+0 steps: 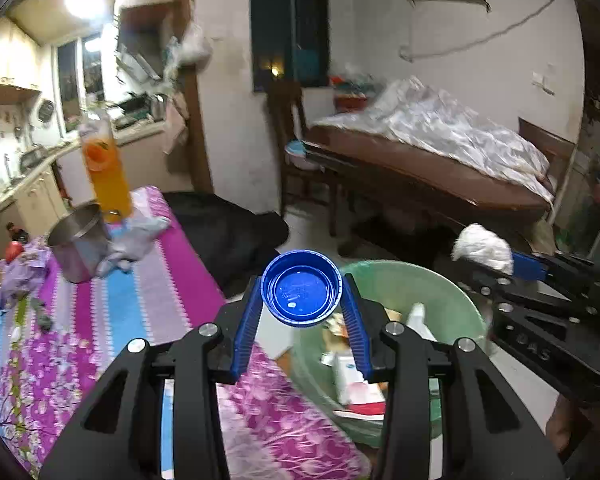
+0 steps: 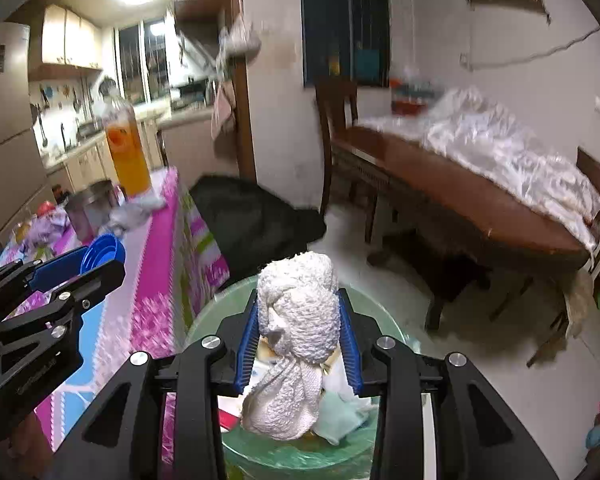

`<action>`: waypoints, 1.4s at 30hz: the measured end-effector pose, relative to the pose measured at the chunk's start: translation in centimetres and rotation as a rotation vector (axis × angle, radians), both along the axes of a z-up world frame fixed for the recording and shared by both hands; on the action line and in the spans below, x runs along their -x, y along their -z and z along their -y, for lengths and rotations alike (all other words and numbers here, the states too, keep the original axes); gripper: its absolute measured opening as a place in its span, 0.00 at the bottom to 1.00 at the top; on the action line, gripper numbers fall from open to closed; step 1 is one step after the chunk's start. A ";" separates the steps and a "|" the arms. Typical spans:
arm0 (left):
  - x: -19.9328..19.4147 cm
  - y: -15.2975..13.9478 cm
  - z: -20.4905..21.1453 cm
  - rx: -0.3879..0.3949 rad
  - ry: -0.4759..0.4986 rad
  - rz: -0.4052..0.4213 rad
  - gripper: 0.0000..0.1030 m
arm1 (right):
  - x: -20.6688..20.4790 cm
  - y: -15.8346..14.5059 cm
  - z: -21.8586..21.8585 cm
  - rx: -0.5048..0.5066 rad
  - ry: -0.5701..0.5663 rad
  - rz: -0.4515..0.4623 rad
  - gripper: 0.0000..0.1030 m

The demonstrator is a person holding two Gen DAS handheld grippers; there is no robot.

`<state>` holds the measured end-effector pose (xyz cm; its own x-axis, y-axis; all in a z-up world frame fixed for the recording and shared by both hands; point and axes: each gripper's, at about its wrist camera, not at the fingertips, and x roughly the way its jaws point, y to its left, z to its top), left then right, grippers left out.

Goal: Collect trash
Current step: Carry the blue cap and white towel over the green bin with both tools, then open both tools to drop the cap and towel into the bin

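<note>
Orange bottle [image 1: 107, 168], steel pot [image 1: 78, 248] — patterned tablecloth [image 1: 112, 320].

One blue cap [image 1: 301, 288], one white wad [image 2: 296, 320], one green basin [image 1: 452, 292], one juice bottle [image 1: 106, 168], one steel pot [image 1: 78, 248]

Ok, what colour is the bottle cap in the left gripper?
Blue. The bottle cap shows best in the left wrist view, clamped in the left gripper.

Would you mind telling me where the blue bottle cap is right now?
The blue bottle cap sits clamped in the left gripper, hanging by the tablecloth's edge, above the near rim of the green basin.
</note>
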<state>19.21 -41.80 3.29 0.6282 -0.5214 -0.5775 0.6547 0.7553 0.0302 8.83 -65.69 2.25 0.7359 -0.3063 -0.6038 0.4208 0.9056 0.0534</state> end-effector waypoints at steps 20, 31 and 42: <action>-3.7 3.4 2.5 -0.081 -0.008 -0.183 0.37 | -3.0 4.2 4.5 -0.085 0.006 -0.156 0.35; -4.1 4.0 3.4 -0.078 0.011 -0.229 0.37 | -3.1 4.6 4.8 -0.082 0.011 -0.168 0.35; -4.1 4.6 4.3 -0.085 0.028 -0.243 0.37 | -3.1 4.9 5.1 -0.089 0.014 -0.172 0.35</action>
